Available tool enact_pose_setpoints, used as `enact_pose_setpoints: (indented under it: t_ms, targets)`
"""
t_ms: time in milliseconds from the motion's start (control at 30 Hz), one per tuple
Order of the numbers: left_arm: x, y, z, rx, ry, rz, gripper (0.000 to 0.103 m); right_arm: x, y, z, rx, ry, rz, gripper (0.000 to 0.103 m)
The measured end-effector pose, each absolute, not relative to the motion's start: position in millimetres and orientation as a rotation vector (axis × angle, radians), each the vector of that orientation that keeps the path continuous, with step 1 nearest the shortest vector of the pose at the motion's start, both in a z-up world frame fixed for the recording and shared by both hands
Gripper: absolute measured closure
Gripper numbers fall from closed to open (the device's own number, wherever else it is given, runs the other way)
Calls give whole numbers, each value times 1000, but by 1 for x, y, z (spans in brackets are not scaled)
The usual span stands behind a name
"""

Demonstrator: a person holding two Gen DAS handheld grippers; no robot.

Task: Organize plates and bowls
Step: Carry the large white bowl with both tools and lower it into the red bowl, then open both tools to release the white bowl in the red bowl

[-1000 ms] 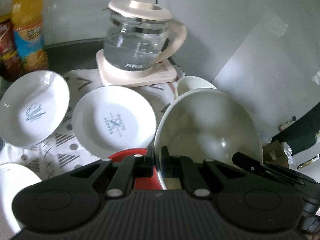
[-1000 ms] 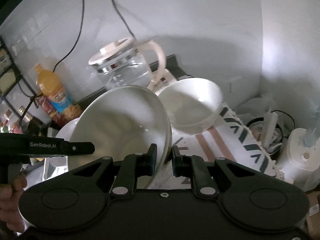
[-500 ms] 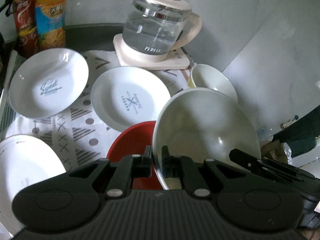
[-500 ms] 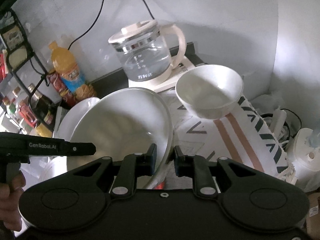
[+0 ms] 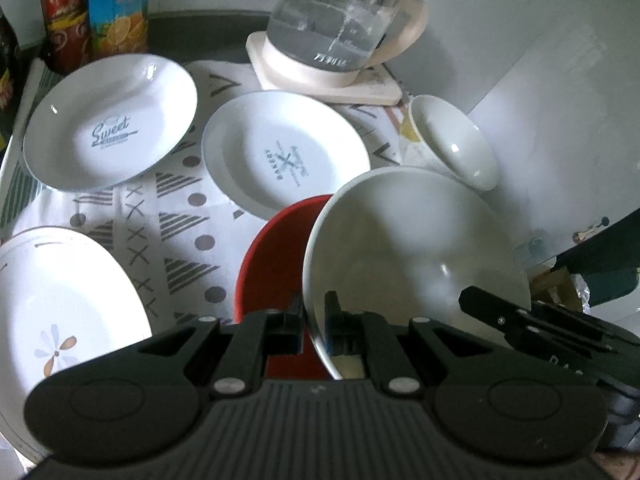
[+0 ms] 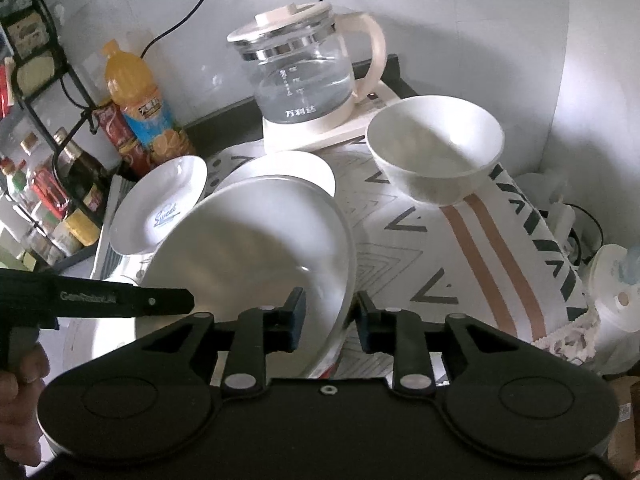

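Both jaws astride large bowl [image 5: 416, 248] rim.

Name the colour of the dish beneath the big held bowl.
Red, clearest in the left wrist view.

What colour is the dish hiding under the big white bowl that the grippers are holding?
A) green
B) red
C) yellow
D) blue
B: in the left wrist view a red dish peeks out from beneath the big white bowl, whose rim sits in the left gripper.
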State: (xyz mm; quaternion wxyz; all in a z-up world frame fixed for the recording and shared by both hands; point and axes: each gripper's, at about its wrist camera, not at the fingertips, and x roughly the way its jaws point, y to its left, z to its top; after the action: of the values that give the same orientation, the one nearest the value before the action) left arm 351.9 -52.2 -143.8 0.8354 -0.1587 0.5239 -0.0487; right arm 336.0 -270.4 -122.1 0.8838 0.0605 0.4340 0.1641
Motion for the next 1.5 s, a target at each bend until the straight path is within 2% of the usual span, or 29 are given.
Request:
enact_pose_setpoints:
  t_ms: [400, 600, 900, 1067, 1133, 1300, 1333, 1500]
  targets:
    - [354, -50, -167, -323, 1159, -77, 96, 341, -255, -135, 59, 953, 359, 72]
    - [359, -52, -167, -271, 1146, -61, 97, 343, -251, -136, 48, 956, 393, 58]
    - [365, -51, -166, -245, 1167, -40, 96, 348, -257, -128, 61, 953, 423, 57]
    - [368, -55, -157, -206, 1195, -38, 91, 354, -260, -124, 75, 937, 425, 57]
    - [368, -55, -152, -208, 1194, -48, 86, 356, -262, -125, 87, 936, 424, 57]
    - [368, -55, -142, -196, 1190, -49, 84, 361, -266, -124, 111, 932, 415, 57]
    - [368, -55, -140, -190, 1188, -48, 79, 362, -267, -124, 117, 930, 415, 57]
    - [370, -54, -133, -206, 1188, -59, 72, 369, -273, -121, 150, 916, 404, 57]
